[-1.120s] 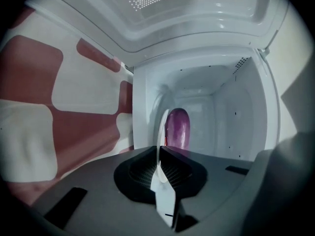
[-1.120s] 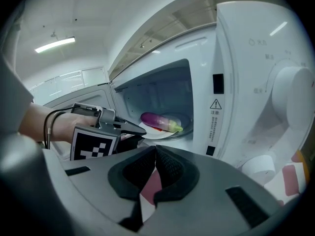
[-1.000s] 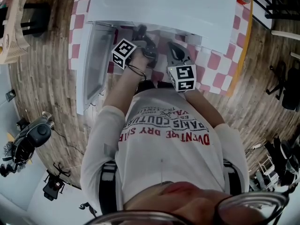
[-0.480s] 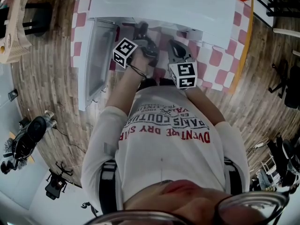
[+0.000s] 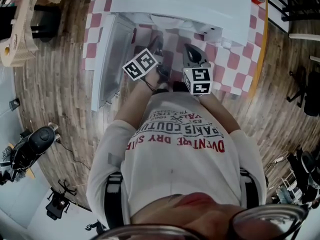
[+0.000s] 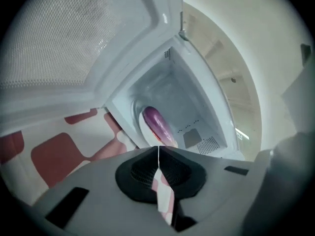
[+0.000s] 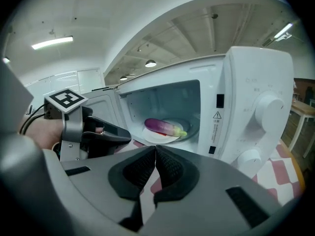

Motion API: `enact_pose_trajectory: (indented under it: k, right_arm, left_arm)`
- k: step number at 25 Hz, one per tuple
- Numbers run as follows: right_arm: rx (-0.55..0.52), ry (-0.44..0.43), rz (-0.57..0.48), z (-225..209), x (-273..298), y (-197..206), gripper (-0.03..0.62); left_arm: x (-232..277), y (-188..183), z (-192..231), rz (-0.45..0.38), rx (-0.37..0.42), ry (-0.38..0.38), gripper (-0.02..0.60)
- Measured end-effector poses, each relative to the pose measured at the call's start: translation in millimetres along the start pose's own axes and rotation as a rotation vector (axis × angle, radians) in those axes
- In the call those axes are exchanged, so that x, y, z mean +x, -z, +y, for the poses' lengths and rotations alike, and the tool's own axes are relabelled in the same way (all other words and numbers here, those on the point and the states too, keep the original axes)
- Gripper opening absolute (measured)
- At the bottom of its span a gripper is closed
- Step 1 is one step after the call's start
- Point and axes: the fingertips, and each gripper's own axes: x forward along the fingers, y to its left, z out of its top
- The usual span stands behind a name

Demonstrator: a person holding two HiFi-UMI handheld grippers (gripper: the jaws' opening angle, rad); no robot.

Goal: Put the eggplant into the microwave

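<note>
Eggplant (image 7: pixel 165 126) already inside the microwave (image 7: pixel 256 107), lying on the white plate (image 7: pixel 158 136) on the turntable, touching neither pair of tongs. Sits straight ahead of both and deeper in the cavity, well past the tips. Long axis running across the opening as seen from the right gripper view, purple body toward the door side, green stem end toward the control-panel side. From the left gripper view, just the purple end (image 6: pixel 157 123) poking up over the tips. Left tongs (image 6: pixel 158 149) pressed together with nothing between them, hovering in front of the opening and right next to the open door (image 6: pixel 74 43), which hangs swung out to the left. Right tongs (image 7: pixel 155 149) together too, empty, a bit further back over the pink-checkered surface (image 7: pixel 283 173). Nothing else in the cavity besides plate and eggplant, as far as can be made out. Looks like the putting-in part is done; probably only shutting the door left, and the left side clearly closer for that. Worth watching for a swing that clips the left tongs while parked that near the opening.
</note>
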Motion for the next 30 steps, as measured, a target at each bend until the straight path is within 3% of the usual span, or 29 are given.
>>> enact_pose_trajectory:
  k: [3, 9, 15, 18, 20, 25, 30]
  right_arm:
    - [-0.014, 0.014, -0.029, 18.3, -9.8, -7.5, 0.026]
    - [-0.054, 0.059, -0.136, 54.1, -41.9, -24.1, 0.026]
    - [-0.084, 0.138, -0.246, 78.6, -79.0, -42.8, 0.026]
    - [-0.098, 0.152, -0.261, 92.5, -91.0, -41.0, 0.026]
    - [-0.114, 0.154, -0.262, 100.4, -96.3, -38.4, 0.026]
    - [-0.130, 0.154, -0.265, 110.4, -108.9, -33.1, 0.026]
    - [-0.117, 0.162, -0.267, 111.3, -114.8, -32.3, 0.026]
  left_arm:
    - [-23.7, -4.3, -13.0, 0.001, 0.107, 0.056, 0.026]
    - [-83.4, -6.8, -55.2, -0.041, 0.502, 0.169, 0.026]
    - [-141.9, -10.6, -97.6, -0.195, 0.754, 0.328, 0.026]
    - [-167.4, -11.3, -107.8, -0.280, 0.882, 0.363, 0.028]
    - [-178.7, -12.1, -109.5, -0.313, 0.919, 0.370, 0.028]
    - [-189.0, -9.0, -106.0, -0.313, 0.884, 0.377, 0.028]
    - [-196.4, -5.3, -112.4, -0.321, 0.903, 0.410, 0.028]
